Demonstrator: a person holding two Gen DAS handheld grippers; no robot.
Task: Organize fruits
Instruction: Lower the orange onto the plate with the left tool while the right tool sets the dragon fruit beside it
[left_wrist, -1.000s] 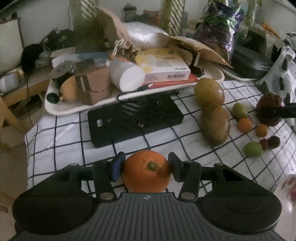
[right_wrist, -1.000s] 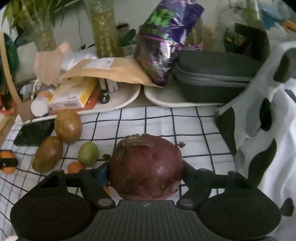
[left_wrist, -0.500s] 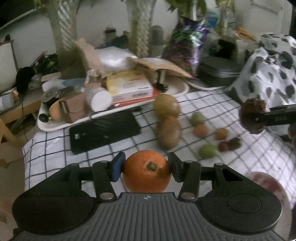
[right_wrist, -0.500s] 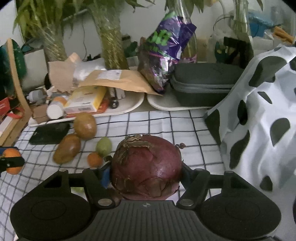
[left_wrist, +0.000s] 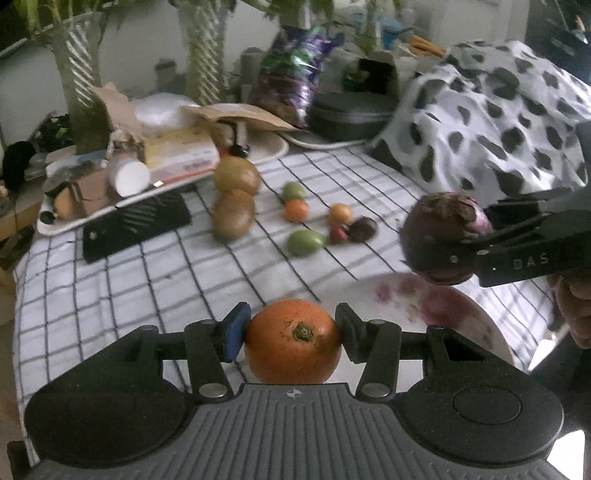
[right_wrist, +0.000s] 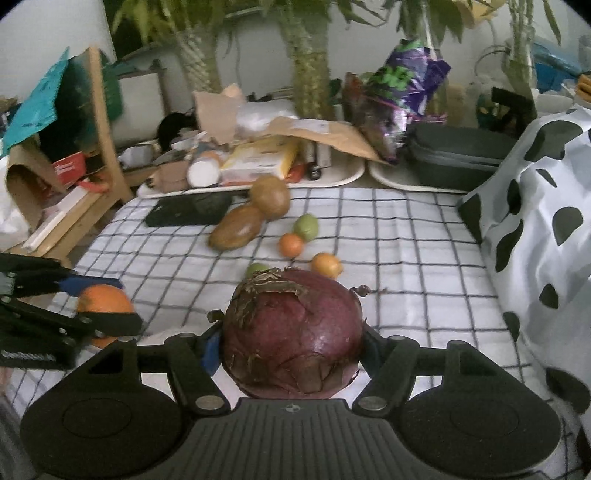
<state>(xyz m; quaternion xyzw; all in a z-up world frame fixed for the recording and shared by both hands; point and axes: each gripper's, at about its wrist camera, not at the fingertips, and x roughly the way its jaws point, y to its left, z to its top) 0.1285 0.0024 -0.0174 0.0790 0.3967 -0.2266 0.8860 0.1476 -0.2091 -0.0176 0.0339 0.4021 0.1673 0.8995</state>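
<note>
Left wrist view, orange fruit (left_wrist: 292, 347) clamped between left tongs (left_wrist: 291, 334)

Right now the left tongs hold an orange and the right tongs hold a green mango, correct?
Not quite. The left tongs do hold the orange, but the right tongs hold a dark purple-red fruit, not a green mango; the right wrist view shows it.

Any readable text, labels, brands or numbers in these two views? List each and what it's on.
"DAS": white letters on the side of the right gripper, seen in the left wrist view; they may run on out of view.
Yellow box on the tray: print too blurred to read.
Purple snack bag: green lettering, not legible.
Brown envelope: white label too small to read.
</note>
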